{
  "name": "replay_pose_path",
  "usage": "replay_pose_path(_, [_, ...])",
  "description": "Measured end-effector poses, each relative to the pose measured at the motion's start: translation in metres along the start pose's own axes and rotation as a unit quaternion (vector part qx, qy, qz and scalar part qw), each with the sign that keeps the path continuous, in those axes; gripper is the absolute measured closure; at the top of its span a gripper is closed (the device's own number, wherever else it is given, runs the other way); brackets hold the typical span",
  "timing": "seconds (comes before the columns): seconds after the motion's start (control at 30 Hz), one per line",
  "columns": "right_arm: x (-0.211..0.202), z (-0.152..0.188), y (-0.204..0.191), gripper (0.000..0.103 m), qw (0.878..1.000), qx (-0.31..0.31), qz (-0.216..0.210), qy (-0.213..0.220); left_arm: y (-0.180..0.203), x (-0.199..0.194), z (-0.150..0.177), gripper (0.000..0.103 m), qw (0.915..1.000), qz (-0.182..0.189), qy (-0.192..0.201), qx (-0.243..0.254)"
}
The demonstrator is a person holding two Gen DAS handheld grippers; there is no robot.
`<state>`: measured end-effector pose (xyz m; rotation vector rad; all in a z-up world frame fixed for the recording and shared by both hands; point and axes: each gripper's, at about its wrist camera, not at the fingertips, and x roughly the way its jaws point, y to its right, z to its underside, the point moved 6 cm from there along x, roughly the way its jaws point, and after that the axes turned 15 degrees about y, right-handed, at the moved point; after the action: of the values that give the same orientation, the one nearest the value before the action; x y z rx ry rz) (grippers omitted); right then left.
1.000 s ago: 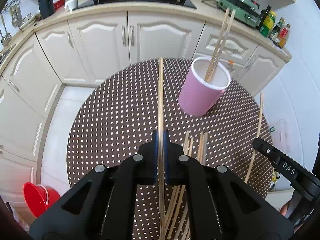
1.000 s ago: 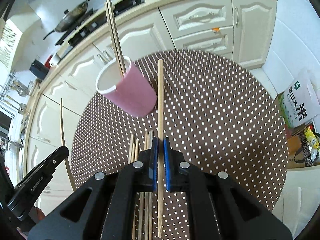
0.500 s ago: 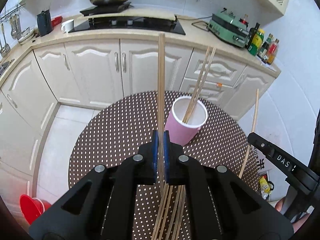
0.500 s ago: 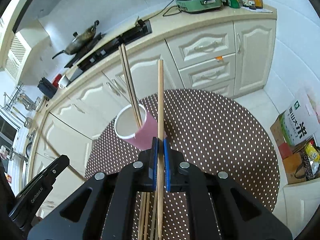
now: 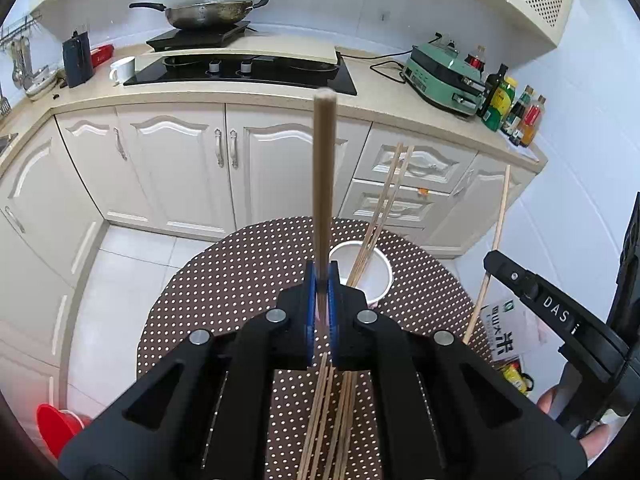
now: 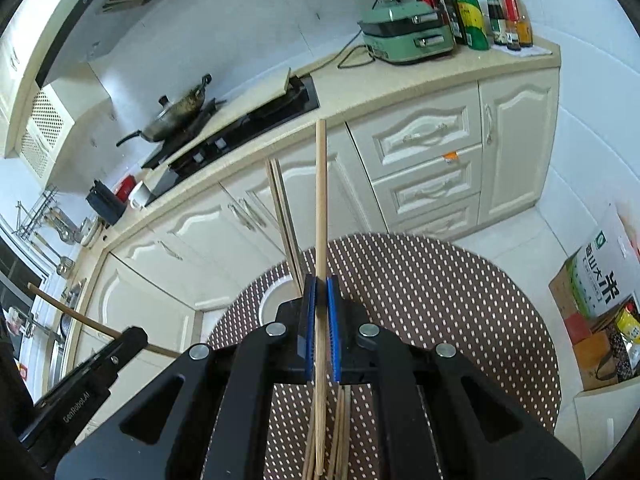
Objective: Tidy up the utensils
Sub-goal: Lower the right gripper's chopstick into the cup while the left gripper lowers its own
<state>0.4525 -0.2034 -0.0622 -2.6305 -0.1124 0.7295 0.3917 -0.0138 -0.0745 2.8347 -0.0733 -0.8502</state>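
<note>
Your round brown white-dotted worktop (image 5: 240,280) carries the pale pink cup with a white rim (image 5: 385,276), two thin wooden chopsticks (image 5: 394,184) leaning inside it (more lie loose beneath you). Each of your grippers, left gripper (image 5: 321,280) and right gripper (image 6: 321,292), has its jaws closed tight on one wooden chopstick (image 5: 323,176), held lengthwise, probably to drop tip-first into the cup.

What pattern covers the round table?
Brown tablecloth with small white polka dots, clearest in the right wrist view.
</note>
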Motion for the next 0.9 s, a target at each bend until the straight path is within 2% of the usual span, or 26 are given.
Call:
replay_pose_path(0.27, [0.01,-0.03,-0.01,0.098,0.999,0.004,0.001,0.035,-0.002,0.009,-0.023,0.097,0.9996,0.025,0.01,-0.01])
replay_pose_path(0.43, [0.021,-0.043,-0.012,0.098,0.999,0.008,0.007,0.049,-0.001,0.02,-0.031,0.097,0.9995,0.028,0.008,-0.01])
replay_pose_path(0.53, [0.03,-0.047,-0.013,0.098,0.999,0.013,0.009,0.051,0.001,0.025,-0.033,0.097,0.9994,0.031,0.004,-0.013])
replay_pose_path(0.9, [0.06,-0.055,-0.013,0.098,0.997,0.026,0.014,0.069,0.012,0.032,-0.061,0.097,0.9987,0.042,0.028,0.003])
